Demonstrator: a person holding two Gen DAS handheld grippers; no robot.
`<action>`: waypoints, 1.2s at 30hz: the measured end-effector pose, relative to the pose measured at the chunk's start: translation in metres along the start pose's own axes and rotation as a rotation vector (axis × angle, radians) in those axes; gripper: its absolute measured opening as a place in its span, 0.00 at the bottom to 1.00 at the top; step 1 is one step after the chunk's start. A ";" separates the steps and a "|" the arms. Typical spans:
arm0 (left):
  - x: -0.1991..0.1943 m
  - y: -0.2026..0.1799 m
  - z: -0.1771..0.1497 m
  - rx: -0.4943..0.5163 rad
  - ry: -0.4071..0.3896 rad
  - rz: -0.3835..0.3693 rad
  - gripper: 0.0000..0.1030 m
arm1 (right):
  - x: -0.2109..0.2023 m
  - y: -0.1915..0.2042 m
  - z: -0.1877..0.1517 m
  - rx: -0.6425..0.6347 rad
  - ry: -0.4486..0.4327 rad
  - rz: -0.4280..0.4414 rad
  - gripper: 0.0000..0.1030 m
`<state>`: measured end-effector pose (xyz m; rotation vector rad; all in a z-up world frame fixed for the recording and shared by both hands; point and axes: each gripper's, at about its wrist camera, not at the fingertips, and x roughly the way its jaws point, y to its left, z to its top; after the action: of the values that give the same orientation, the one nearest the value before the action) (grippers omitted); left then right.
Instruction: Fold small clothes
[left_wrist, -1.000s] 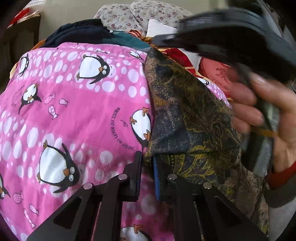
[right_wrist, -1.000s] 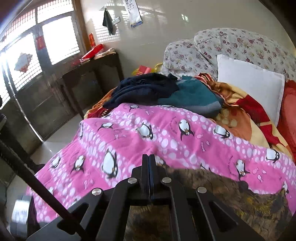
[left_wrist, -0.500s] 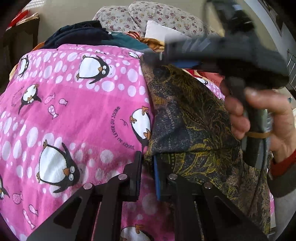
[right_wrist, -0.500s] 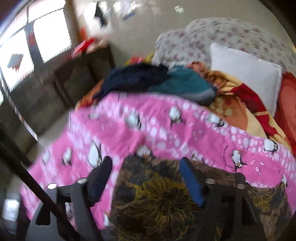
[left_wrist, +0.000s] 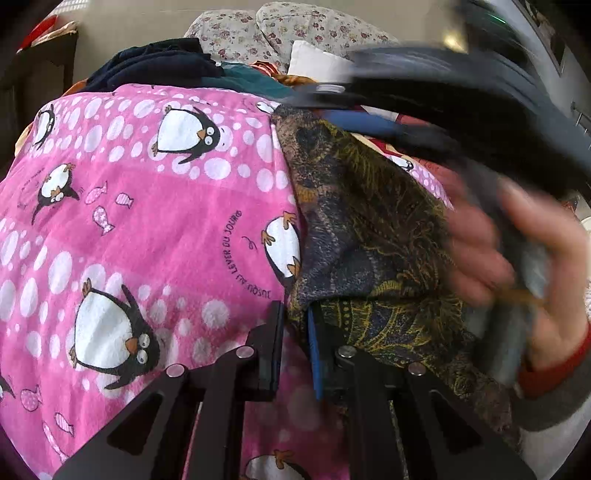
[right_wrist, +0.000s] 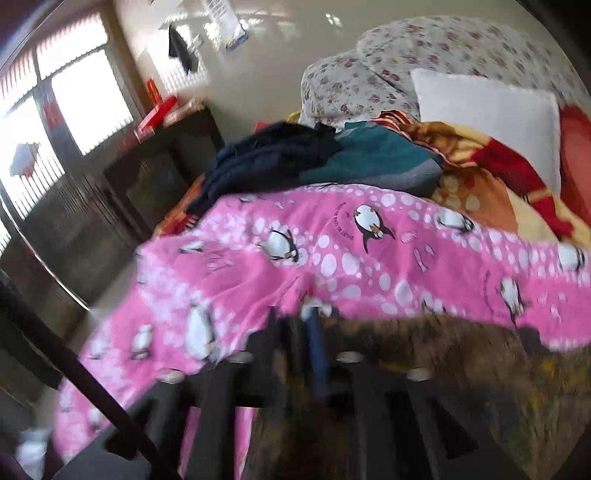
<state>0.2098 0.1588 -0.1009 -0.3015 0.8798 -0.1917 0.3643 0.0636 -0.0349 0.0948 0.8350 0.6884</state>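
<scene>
Just patterned dark garment (left_wrist: 369, 229) between left hand-held gripper (left_wrist: 295, 332) fingers, atop penguin blanket (left_wrist: 147, 221).

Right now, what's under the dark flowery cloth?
The pink penguin blanket lies under the dark patterned cloth. What lies beneath the blanket is covered, so it can't be seen.

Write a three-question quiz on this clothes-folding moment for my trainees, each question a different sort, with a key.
1. True or false: the left gripper pinches the near corner of the dark paisley garment.
2. The garment lies on a pink blanket printed with: A) cats B) penguins C) stars
3. Fill in: behind the blanket, beside the teal garment, lies a pile of ____ clothing.

Key: 1 true; 2 B; 3 navy
</scene>
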 end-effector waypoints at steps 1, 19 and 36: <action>-0.003 -0.001 0.000 0.005 -0.007 0.002 0.14 | -0.013 0.000 -0.004 -0.007 -0.013 -0.006 0.41; -0.020 -0.069 0.035 0.160 -0.071 0.133 0.58 | -0.186 -0.118 -0.112 0.147 -0.088 -0.343 0.64; 0.033 -0.056 0.034 0.137 0.030 0.202 0.58 | -0.260 -0.228 -0.130 0.392 -0.119 -0.537 0.09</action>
<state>0.2546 0.1028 -0.0853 -0.0811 0.9161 -0.0684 0.2695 -0.2936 -0.0310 0.2512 0.8251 0.0088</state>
